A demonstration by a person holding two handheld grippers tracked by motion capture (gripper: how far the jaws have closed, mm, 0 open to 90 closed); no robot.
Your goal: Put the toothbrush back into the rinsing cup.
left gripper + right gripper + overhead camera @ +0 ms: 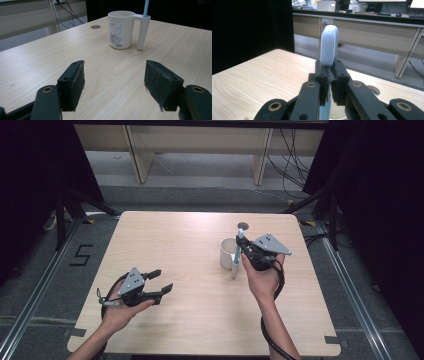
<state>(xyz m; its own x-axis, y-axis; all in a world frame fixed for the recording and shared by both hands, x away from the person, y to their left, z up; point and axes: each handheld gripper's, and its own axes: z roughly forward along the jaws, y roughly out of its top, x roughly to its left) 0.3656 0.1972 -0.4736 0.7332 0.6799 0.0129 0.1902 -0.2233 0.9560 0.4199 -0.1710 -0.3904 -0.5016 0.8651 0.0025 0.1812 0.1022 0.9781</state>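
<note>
Dark curtains and a grey floor frame the pale wooden worktop in the high view. My right claw pinches the stem of a light blue toothbrush, held upright at the handle of a white plastic mug on the right half, well in from every edge. My left claw hovers spread and empty over the near left, well apart from the mug.

From the left claw view, the toothbrush stem stands in the hole of the mug's hollow handle. I judge the brush is being seated there or drawn out; next I need a straight vertical move so the mug stays put. Bare wood lies all around.

From the right claw view, the pads clamp just under the bristled head; beyond the worktop's far edge the floor drops away.
</note>
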